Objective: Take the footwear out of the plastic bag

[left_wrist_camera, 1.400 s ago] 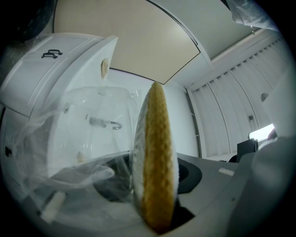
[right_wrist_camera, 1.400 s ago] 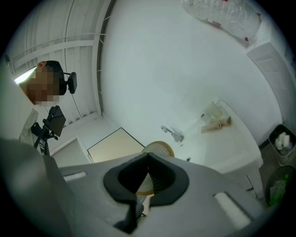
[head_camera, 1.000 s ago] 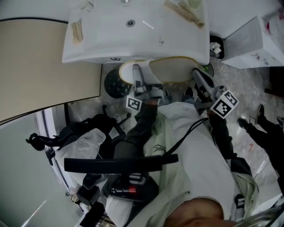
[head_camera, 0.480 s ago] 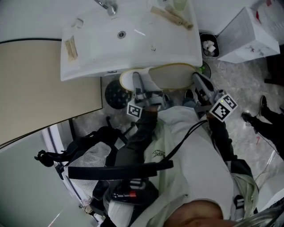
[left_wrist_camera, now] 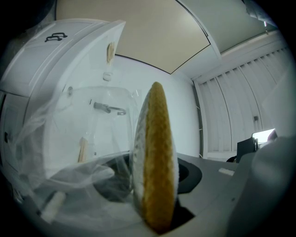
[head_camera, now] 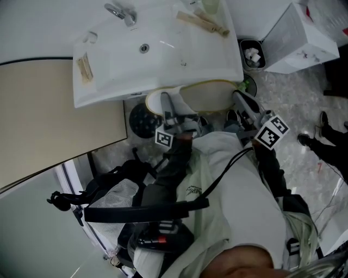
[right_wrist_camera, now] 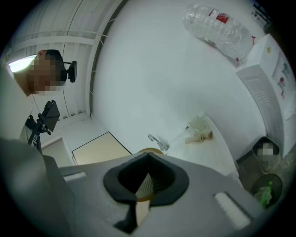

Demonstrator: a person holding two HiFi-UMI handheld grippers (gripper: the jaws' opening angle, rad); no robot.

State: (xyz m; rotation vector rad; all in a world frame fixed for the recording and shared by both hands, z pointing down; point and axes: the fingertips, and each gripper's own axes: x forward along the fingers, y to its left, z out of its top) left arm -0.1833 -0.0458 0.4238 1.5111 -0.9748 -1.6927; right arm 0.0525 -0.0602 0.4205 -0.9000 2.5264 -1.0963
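A flat white slipper (head_camera: 209, 95) with a tan rim hangs in the air in front of the sink, stretched between my two grippers. My left gripper (head_camera: 166, 104) is shut on its left end. In the left gripper view the slipper (left_wrist_camera: 155, 157) stands edge-on between the jaws, and the clear plastic bag (left_wrist_camera: 69, 180) is bunched beside it. My right gripper (head_camera: 239, 99) is shut on the slipper's right end. In the right gripper view its ribbed white sole (right_wrist_camera: 147, 185) runs into the closed jaws. Whether plastic is also pinched there I cannot tell.
The white sink (head_camera: 109, 89) with its faucet (head_camera: 120, 12) lies just beyond the slipper. A small waste bin (head_camera: 251, 54) and a white box (head_camera: 304, 38) stand to the right. A dark round object (head_camera: 142, 117) sits under the sink. Bags (head_camera: 117, 195) lie lower left.
The head view has swung, so the sink now sits further left and more tilted. Both grippers have drifted slightly with the slipper. Neither grip has changed.
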